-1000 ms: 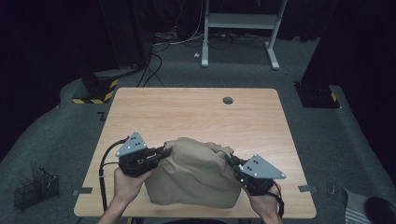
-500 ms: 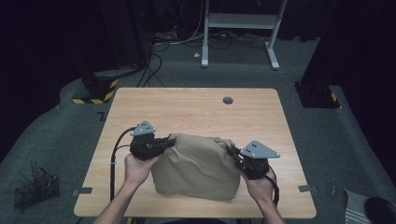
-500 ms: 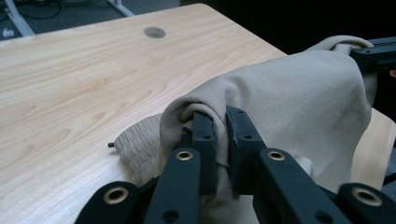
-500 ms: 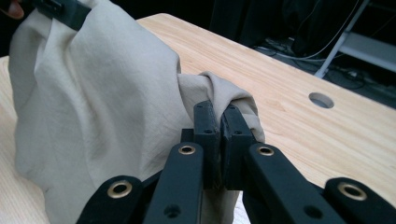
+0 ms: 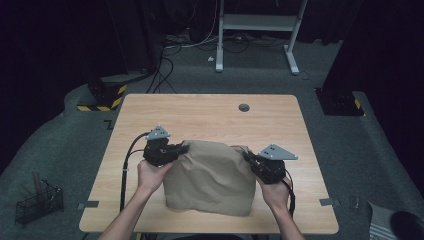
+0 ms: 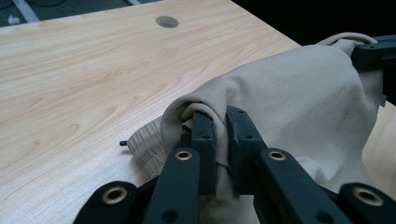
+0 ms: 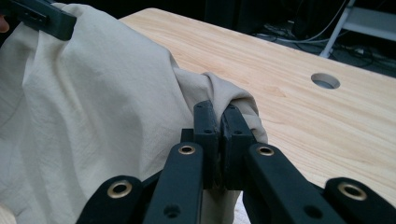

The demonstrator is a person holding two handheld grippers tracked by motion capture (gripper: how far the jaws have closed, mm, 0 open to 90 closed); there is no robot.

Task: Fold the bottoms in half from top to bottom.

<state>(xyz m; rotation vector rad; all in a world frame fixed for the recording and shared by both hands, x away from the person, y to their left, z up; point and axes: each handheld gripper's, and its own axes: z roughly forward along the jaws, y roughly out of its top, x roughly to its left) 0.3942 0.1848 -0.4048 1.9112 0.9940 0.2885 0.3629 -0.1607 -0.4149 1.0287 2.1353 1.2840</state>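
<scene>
A beige cloth garment [image 5: 212, 175] hangs stretched between my two grippers over the near half of the wooden table [image 5: 210, 112]. My left gripper [image 5: 184, 147] is shut on the garment's upper left corner [image 6: 196, 105], where a ribbed hem shows beside the jaws. At the other side, my right gripper [image 5: 248, 157] is shut on the upper right corner [image 7: 224, 93]. In the left gripper view [image 6: 219, 135] and the right gripper view [image 7: 218, 121] the jaws pinch folded fabric. The cloth's lower edge rests on the table near the front.
A round cable hole [image 5: 243, 107] lies at the table's far middle. On the dark floor, a wire basket [image 5: 37, 202] stands at the left, a white frame [image 5: 257, 30] stands beyond the table and cables trail there.
Both grippers have carried the garment away from the front edge and lower, drawing it from a rumpled mound into a flatter, stretched sheet.
</scene>
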